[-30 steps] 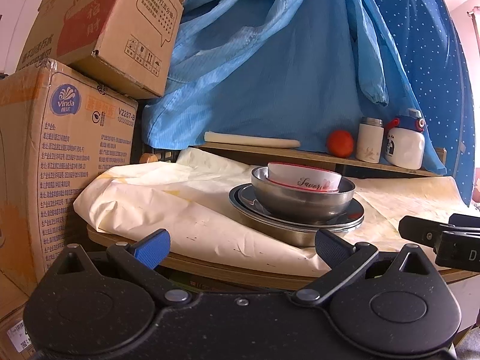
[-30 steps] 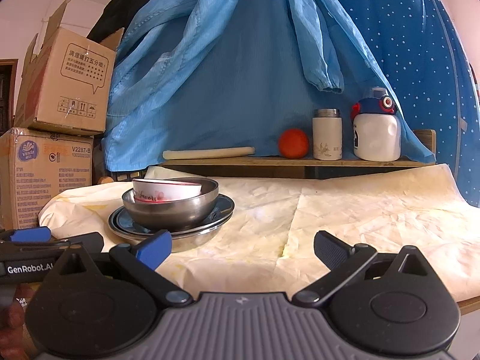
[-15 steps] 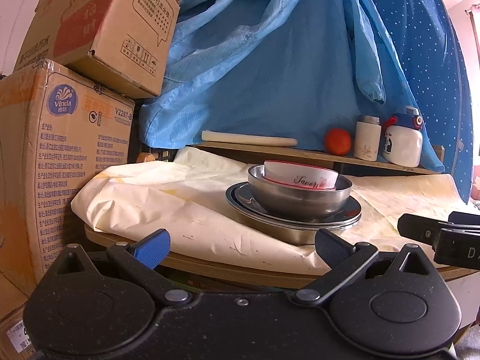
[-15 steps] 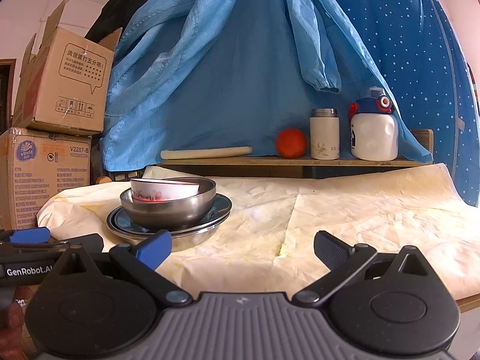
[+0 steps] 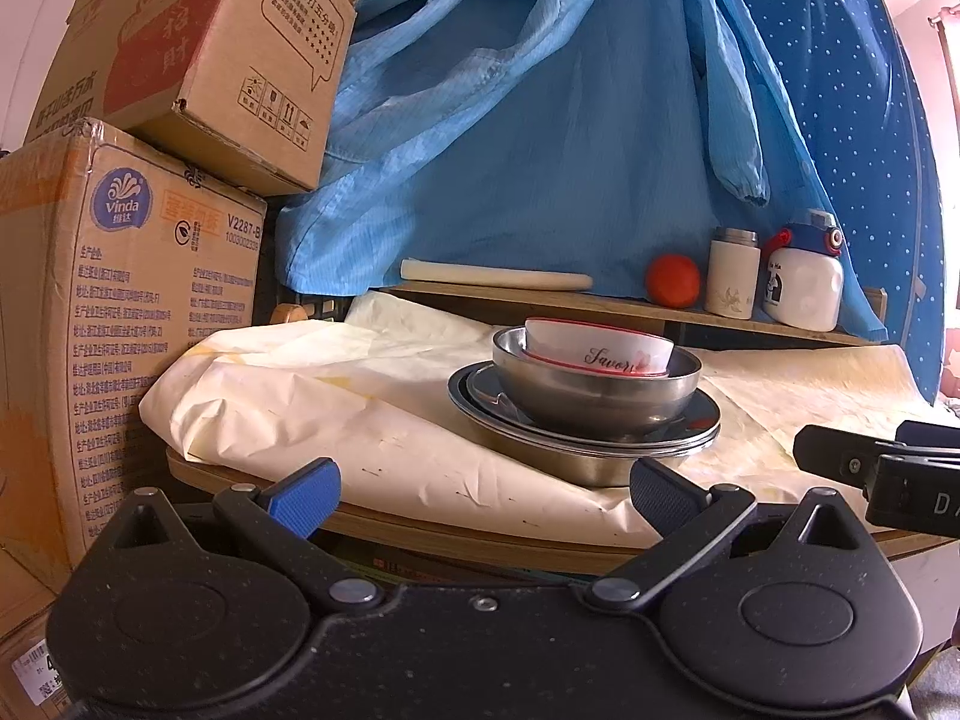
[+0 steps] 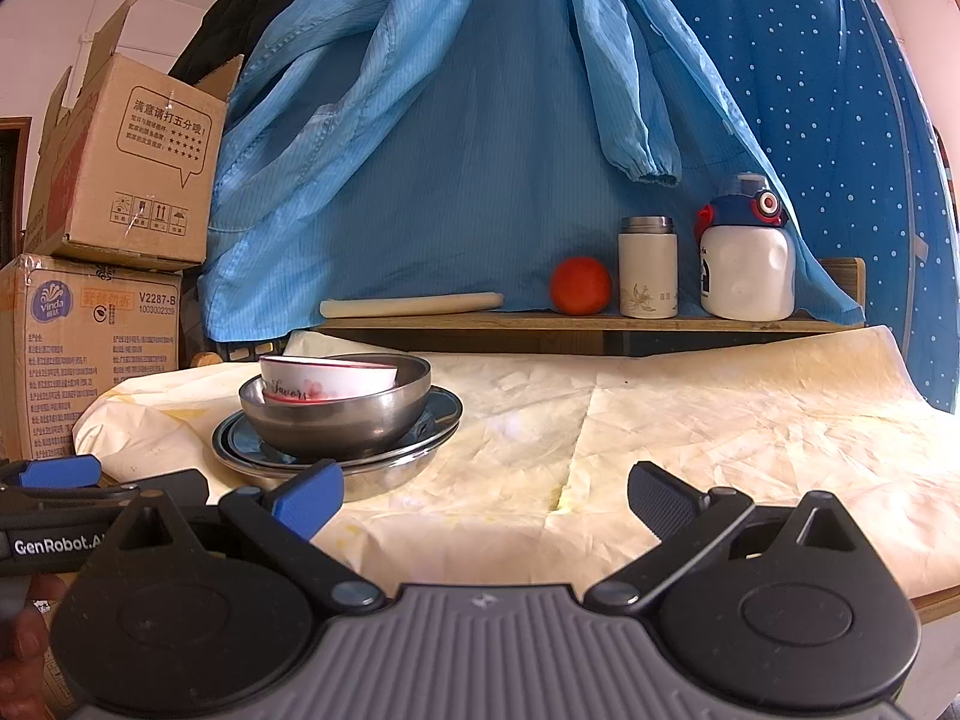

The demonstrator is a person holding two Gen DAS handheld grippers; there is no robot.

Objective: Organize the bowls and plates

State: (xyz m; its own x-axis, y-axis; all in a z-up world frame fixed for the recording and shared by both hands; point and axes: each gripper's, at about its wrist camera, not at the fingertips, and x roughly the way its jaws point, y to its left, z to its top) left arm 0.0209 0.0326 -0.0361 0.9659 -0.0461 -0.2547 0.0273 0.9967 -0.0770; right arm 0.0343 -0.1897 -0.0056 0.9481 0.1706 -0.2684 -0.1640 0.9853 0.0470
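Observation:
A stack stands on the paper-covered table [image 6: 690,420]: steel plates [image 5: 600,450] [image 6: 384,468] at the bottom, a steel bowl [image 5: 600,390] [image 6: 342,414] on them, and a white red-rimmed ceramic bowl [image 5: 600,348] [image 6: 324,381] inside it. My left gripper [image 5: 480,489] is open and empty, low at the table's near edge in front of the stack. My right gripper [image 6: 486,495] is open and empty, just right of the stack. Each gripper shows at the edge of the other's view.
Two stacked cardboard boxes [image 5: 120,300] [image 6: 90,330] stand at the left. A wooden shelf [image 6: 588,321] behind the table holds a rolling pin [image 6: 414,303], an orange [image 6: 581,294], a thermos [image 6: 648,267] and a white bottle [image 6: 747,258]. Blue cloth [image 6: 480,120] hangs behind.
Both grippers have drifted back slightly from the stack. The stack has not moved and both stay open.

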